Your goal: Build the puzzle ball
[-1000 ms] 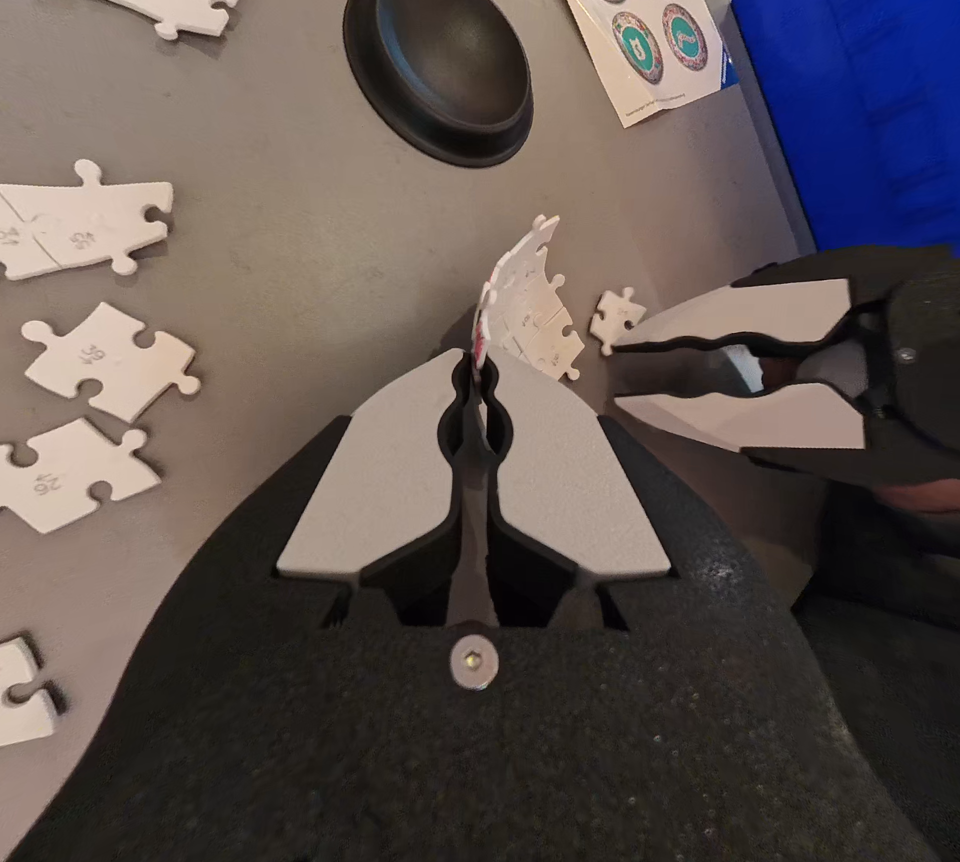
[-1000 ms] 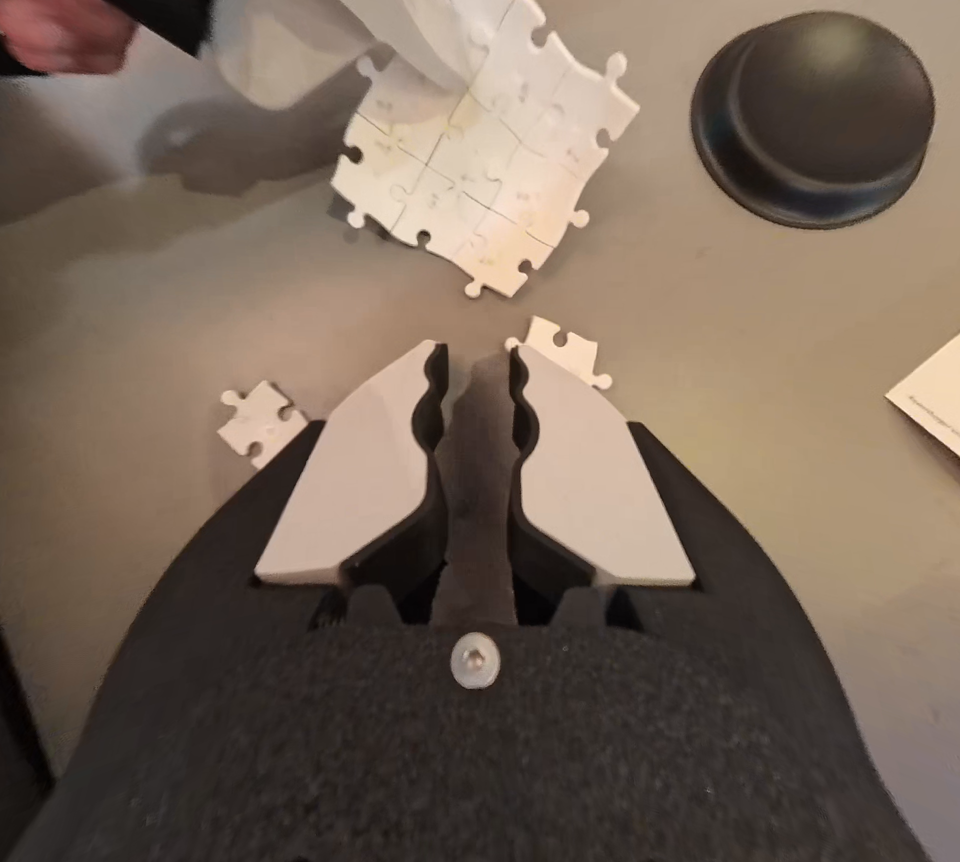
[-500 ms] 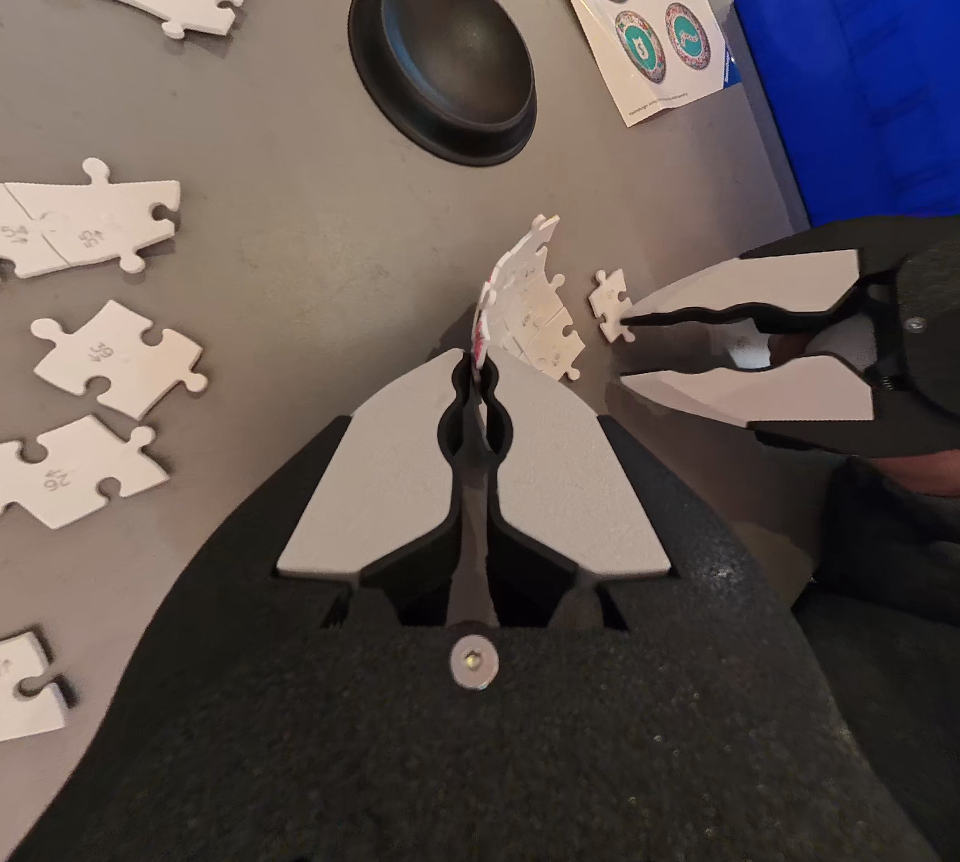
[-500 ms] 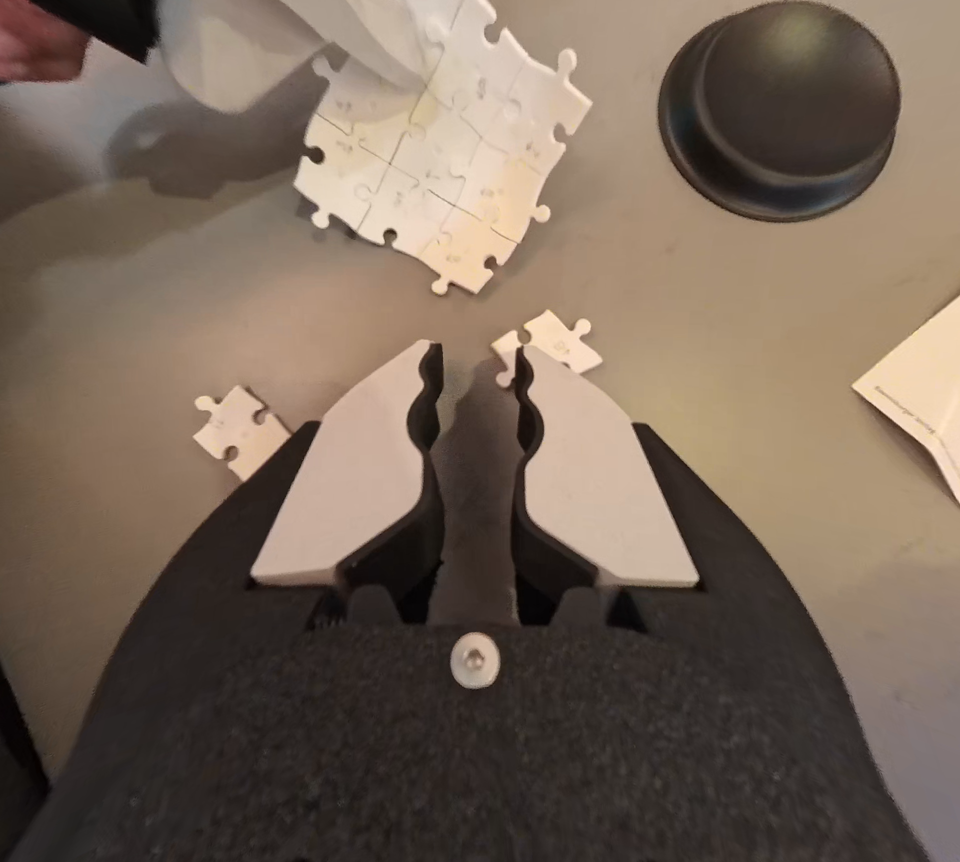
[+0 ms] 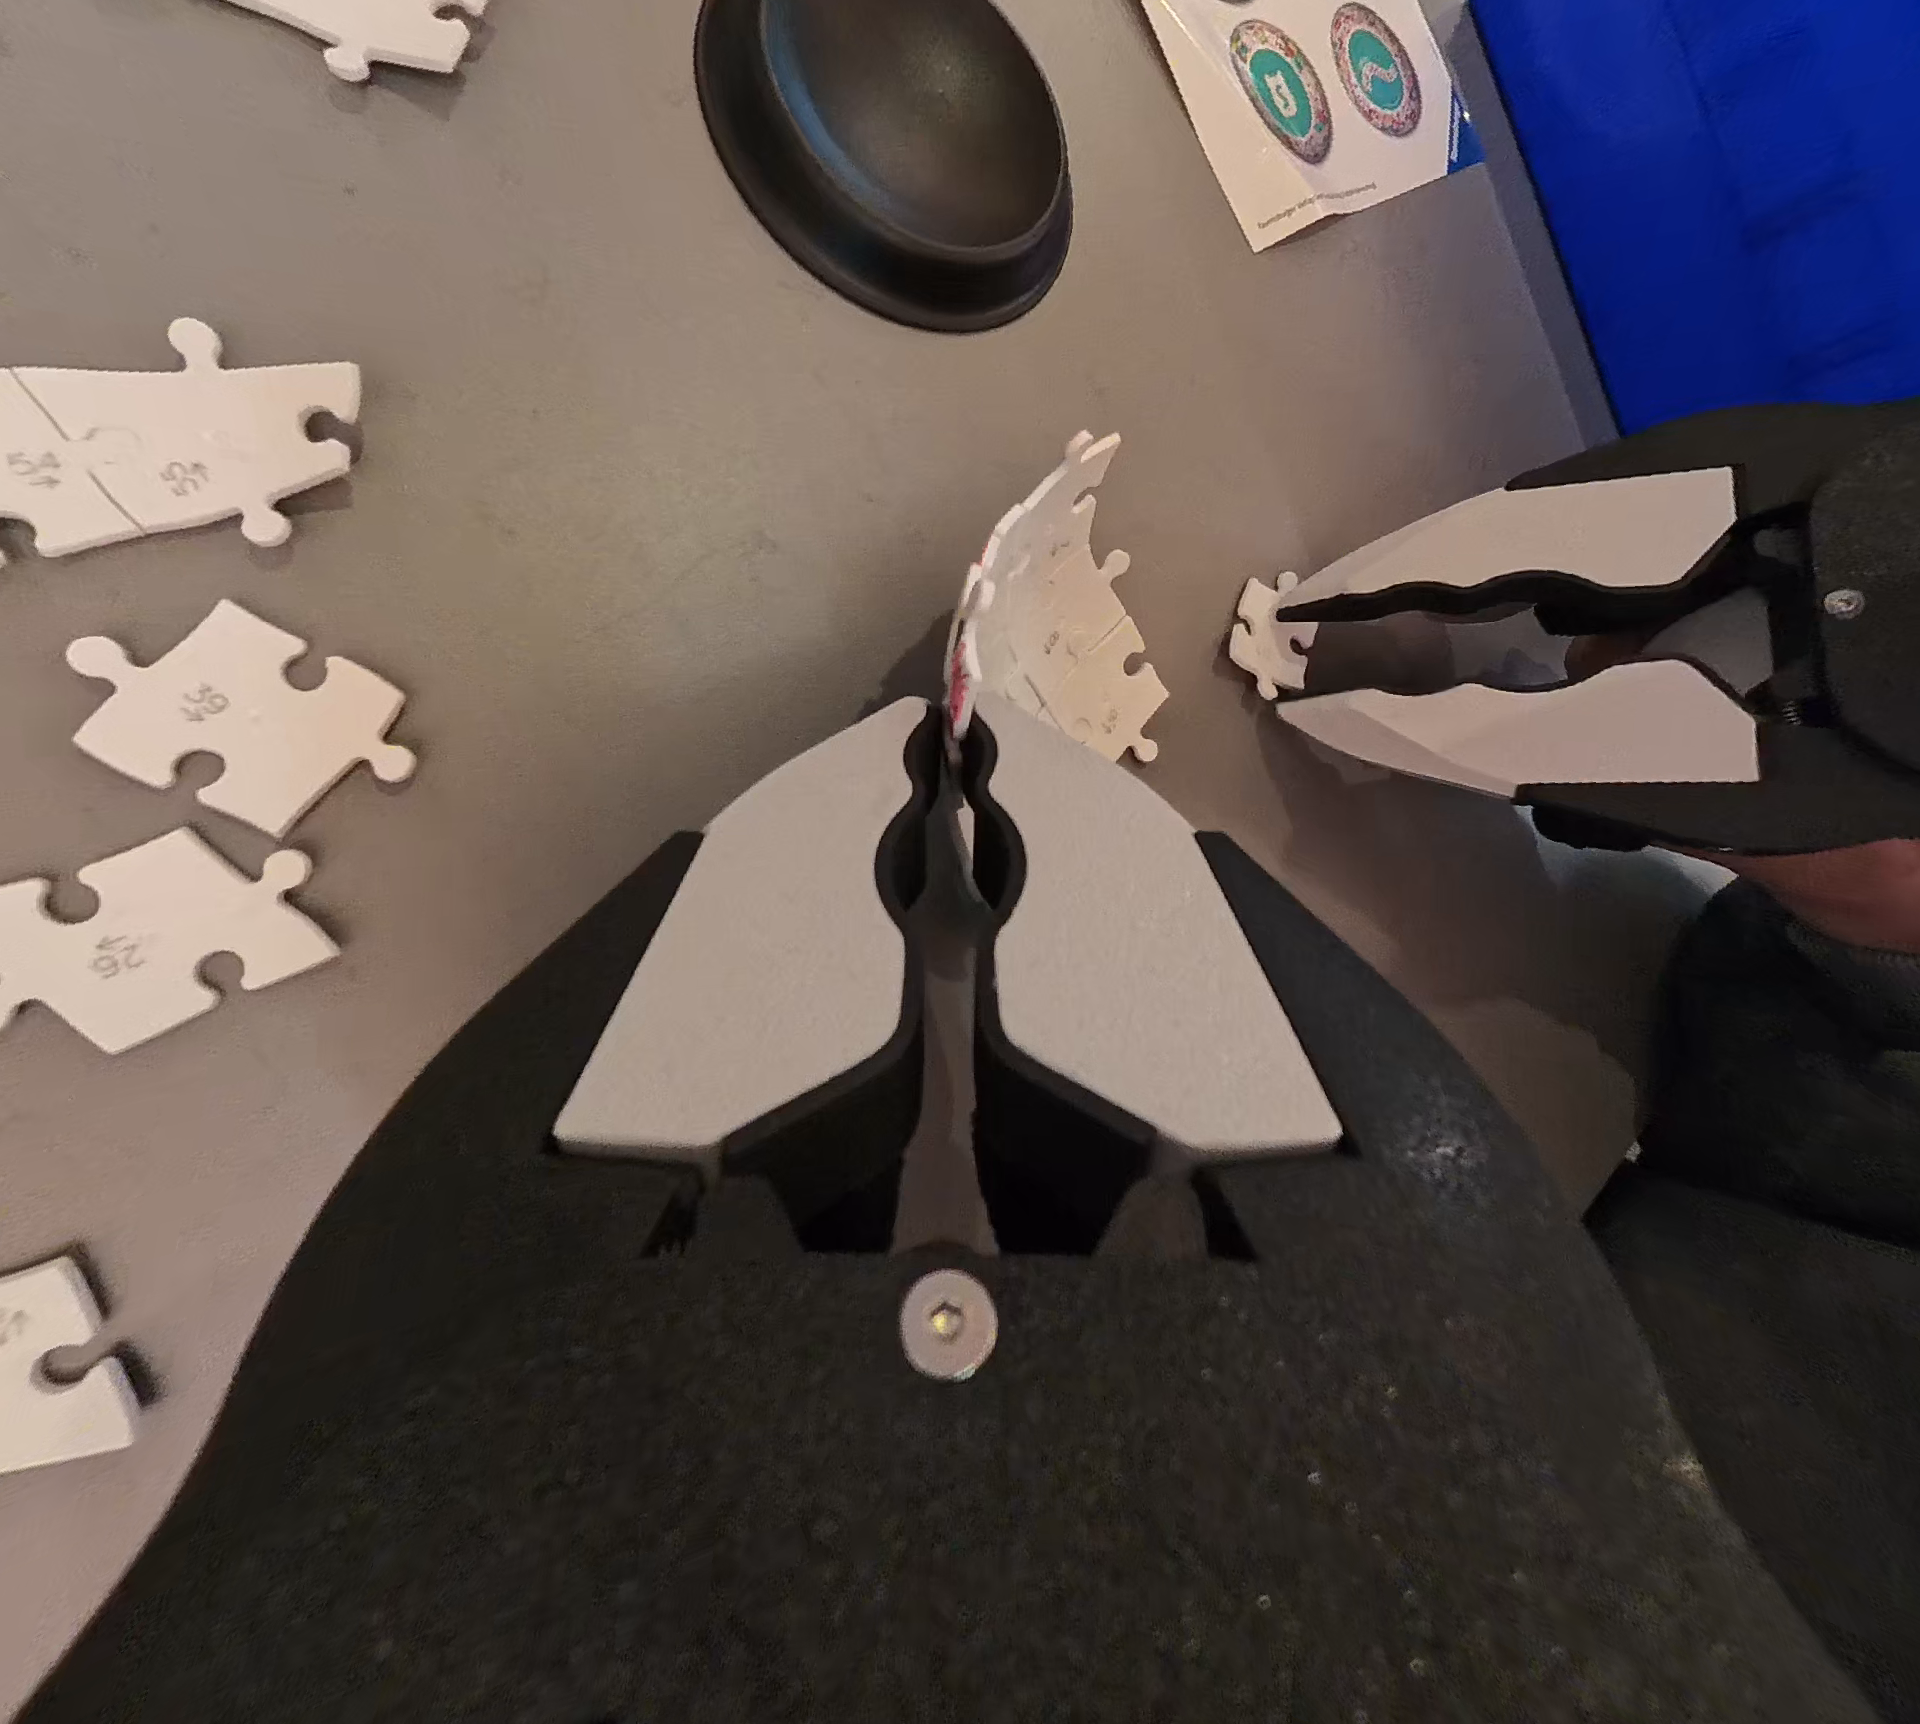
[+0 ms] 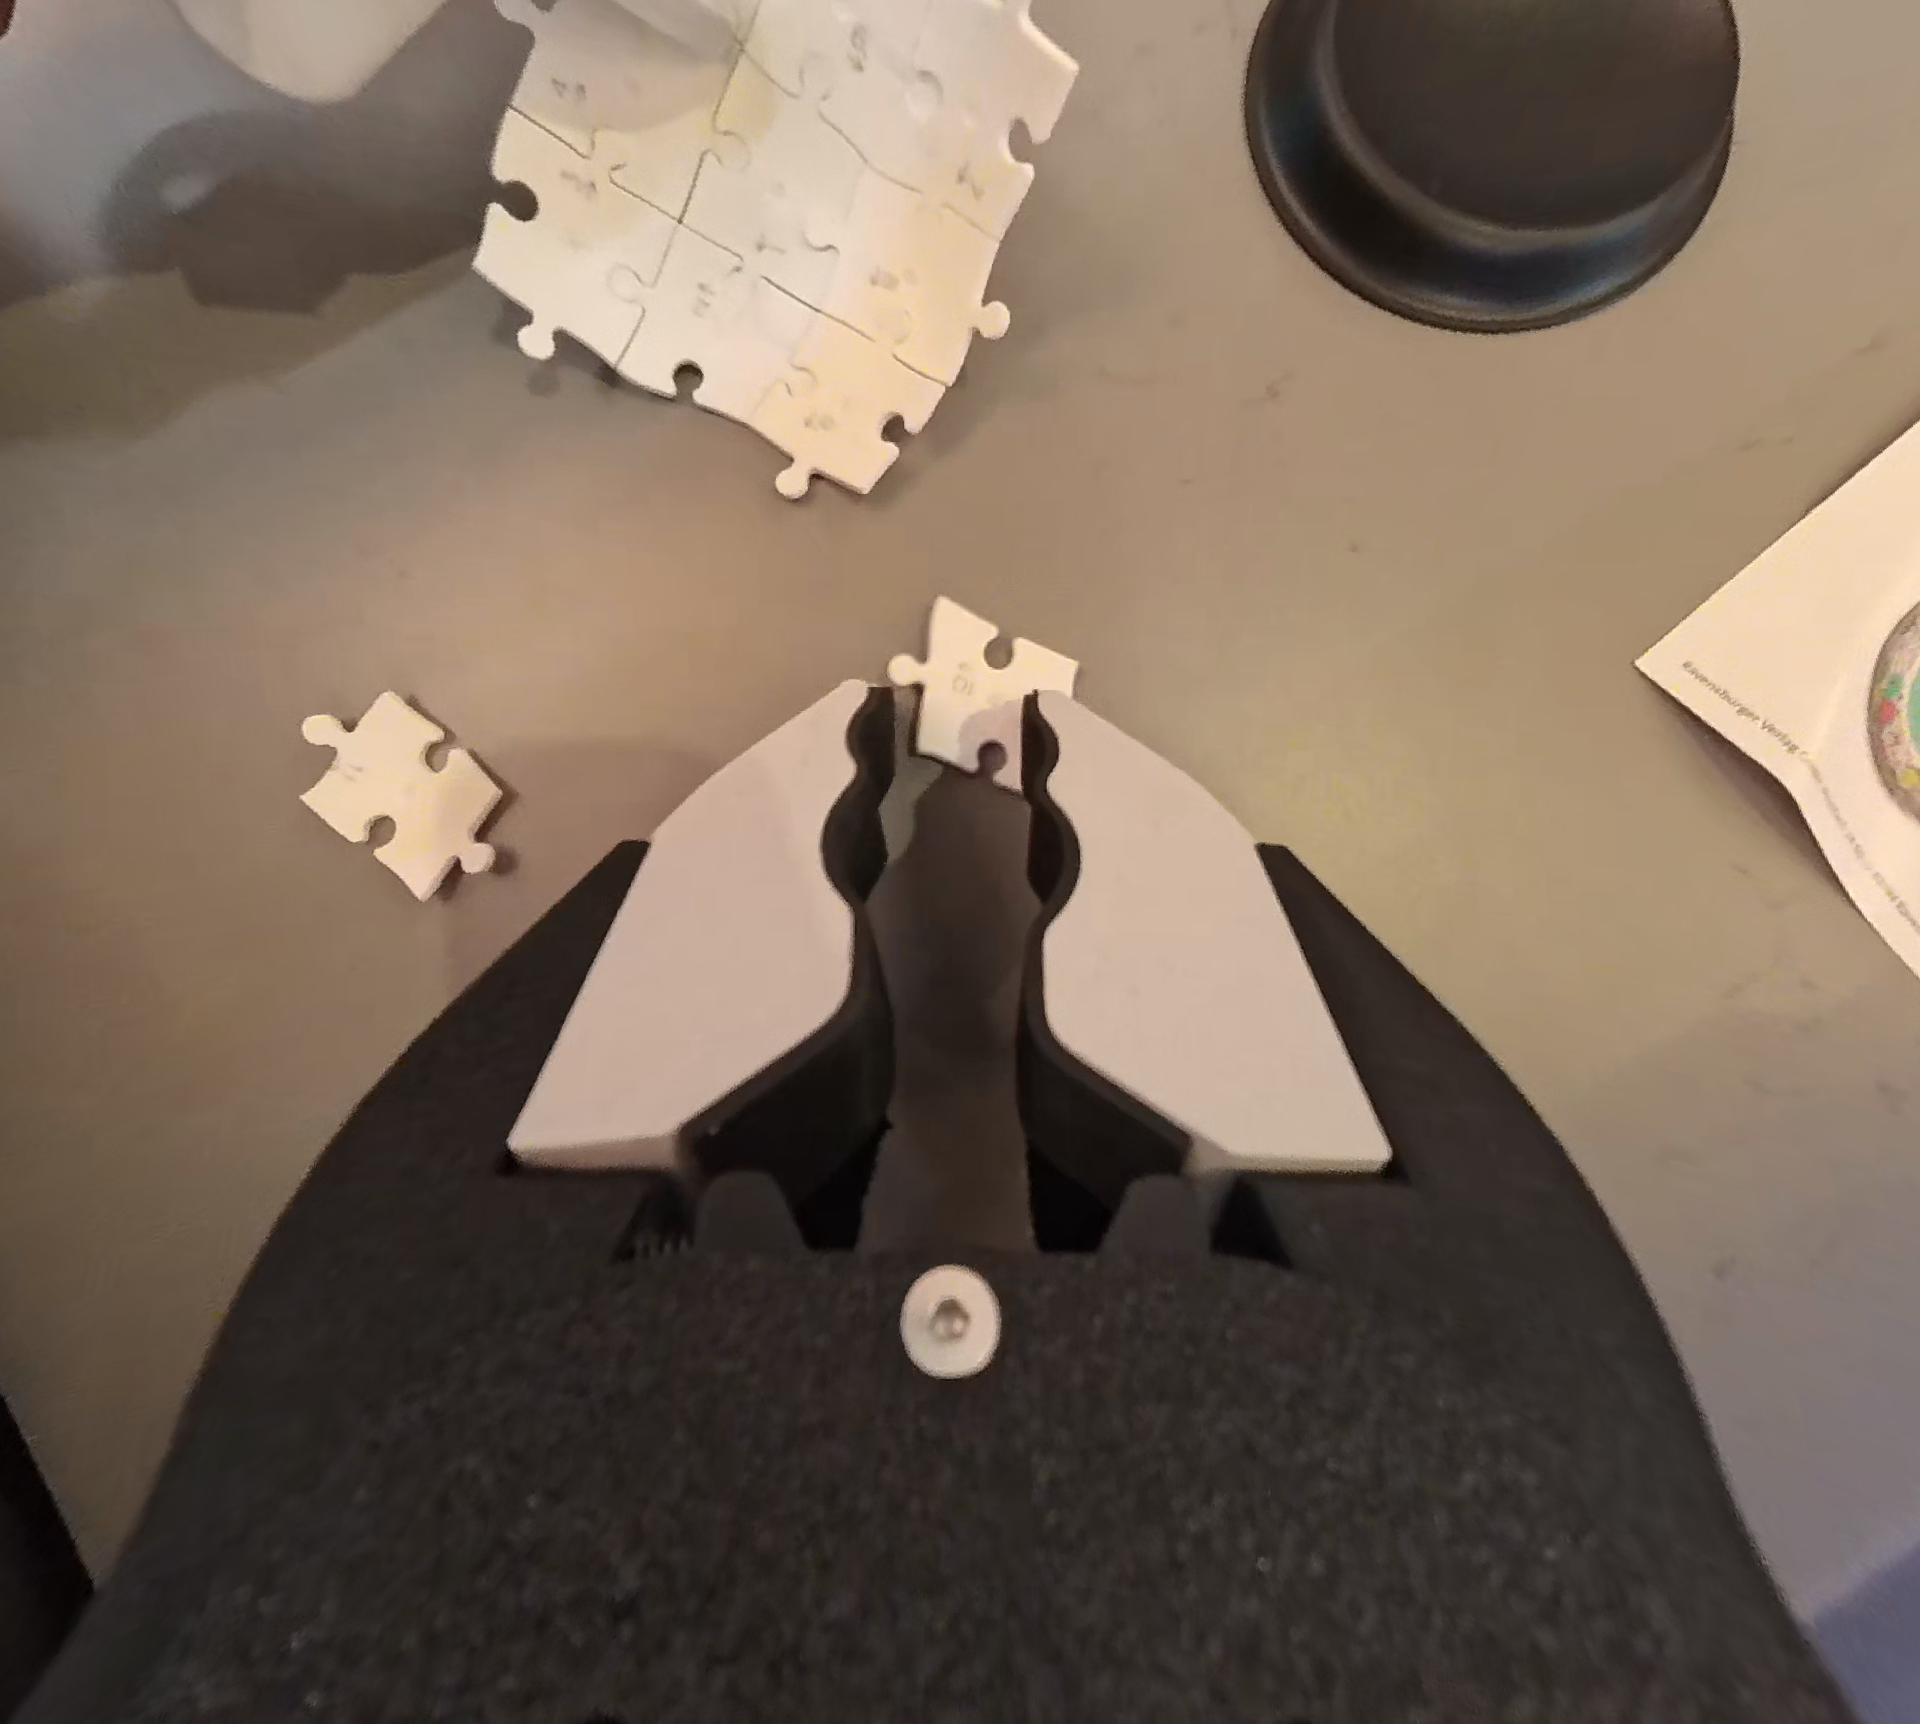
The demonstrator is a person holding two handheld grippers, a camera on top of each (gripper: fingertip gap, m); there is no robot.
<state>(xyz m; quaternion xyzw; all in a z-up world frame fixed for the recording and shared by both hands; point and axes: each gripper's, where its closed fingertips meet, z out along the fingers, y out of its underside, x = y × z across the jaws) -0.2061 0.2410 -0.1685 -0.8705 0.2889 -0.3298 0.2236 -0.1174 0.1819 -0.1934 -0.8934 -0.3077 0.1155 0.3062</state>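
My left gripper (image 5: 958, 724) is shut on the edge of a curved white section of joined puzzle pieces (image 5: 1060, 625) and holds it upright on edge against the grey table. In the right wrist view the section (image 6: 790, 220) shows its numbered back, with the left gripper (image 6: 717, 22) at its top left. My right gripper (image 6: 951, 698) is open and low over the table. A single white piece (image 6: 966, 687) lies between its fingertips. The left wrist view shows the same right gripper (image 5: 1283, 658) straddling that piece (image 5: 1259, 635), right of the section.
A black dome stand (image 5: 883, 116) sits behind the section. A picture sheet (image 5: 1288, 12) and a blue box (image 5: 1714, 116) are at the back right. Loose white pieces (image 5: 239, 713) lie along the left. Another single piece (image 6: 400, 775) lies left of my right gripper. Spacing between my two grippers at the tips: around 12 cm.
My right gripper has moved forward until its fingertips straddle the single piece. My left gripper still holds the section, nearly unmoved.
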